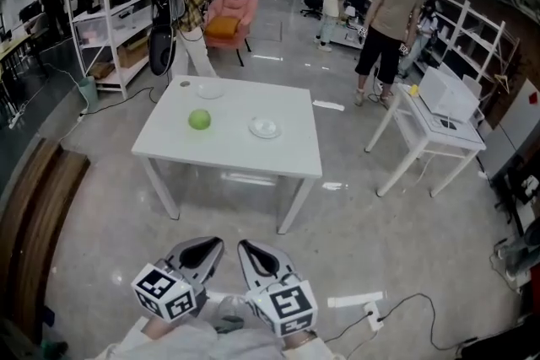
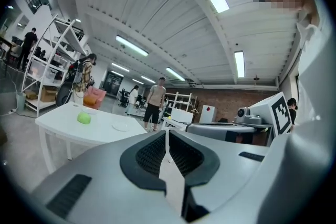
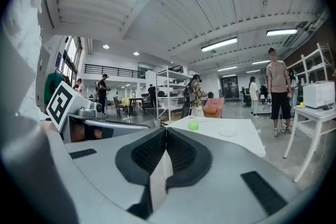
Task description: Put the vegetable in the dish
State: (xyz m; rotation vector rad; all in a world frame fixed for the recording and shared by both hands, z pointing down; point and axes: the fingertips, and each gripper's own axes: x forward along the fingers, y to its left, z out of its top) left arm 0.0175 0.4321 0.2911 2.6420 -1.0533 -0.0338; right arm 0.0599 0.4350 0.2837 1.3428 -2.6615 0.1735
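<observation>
Lying on the table near the dish, the round green vegetable is probably handling light, firm and roll-prone, asking a grip across its middle; the left gripper and right gripper are hanging closed, empty, well away.

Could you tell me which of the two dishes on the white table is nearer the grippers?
The dish right of the green vegetable; the other dish lies beyond the vegetable, by the far edge of the table.
</observation>
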